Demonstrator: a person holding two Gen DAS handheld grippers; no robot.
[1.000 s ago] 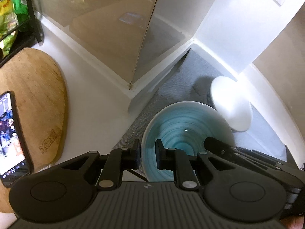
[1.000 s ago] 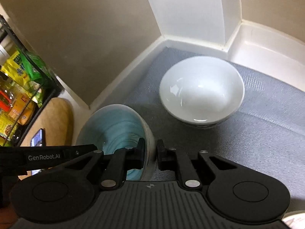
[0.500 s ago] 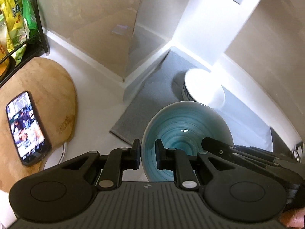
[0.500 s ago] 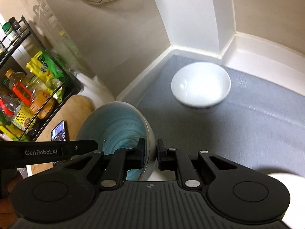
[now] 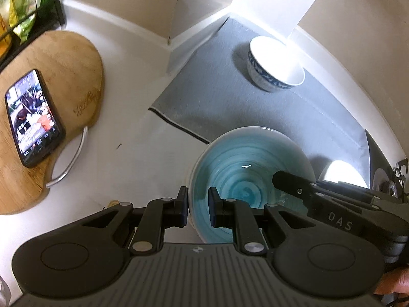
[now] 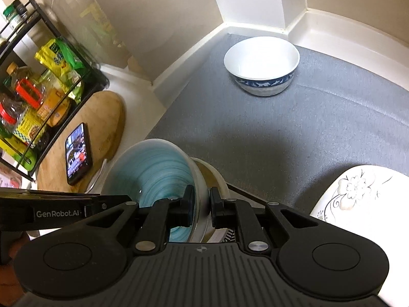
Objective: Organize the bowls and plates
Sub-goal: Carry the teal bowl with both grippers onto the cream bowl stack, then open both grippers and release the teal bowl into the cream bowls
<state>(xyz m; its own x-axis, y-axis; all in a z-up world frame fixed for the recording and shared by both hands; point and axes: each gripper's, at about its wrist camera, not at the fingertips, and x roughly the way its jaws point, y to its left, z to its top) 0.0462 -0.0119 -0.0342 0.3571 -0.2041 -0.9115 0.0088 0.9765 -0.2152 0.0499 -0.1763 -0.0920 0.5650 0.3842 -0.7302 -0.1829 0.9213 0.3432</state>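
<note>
1. We hold the blue bowl (image 5: 251,176) between both grippers: the left gripper (image 5: 198,206) has its fingers clamped on the bowl's near rim, one pad outside the wall and one inside.
2. The right gripper (image 6: 200,206) pinches the rim on the opposite side, its fingers likewise closed on the wall (the swirled turquoise glaze shows inside, a pale grey outside).
3. We see the bowl held tilted over the near edge of the grey mat (image 6: 319,128), partly over the white counter (image 5: 133,138).
4. A white bowl with a blue patterned band (image 6: 262,65) stands upright on the mat near the back corner, well apart from the one we hold.
5. A white plate with a floral print (image 6: 363,199) lies at the mat's near right edge in the right wrist view.
6. To the left, a phone (image 5: 33,117) with a lit screen rests on a wooden board (image 5: 71,76), beside a black wire rack (image 6: 51,87) of packets and bottles.
7. A fingertip (image 5: 393,284) shows at the lower right edge of the left wrist view.
</note>
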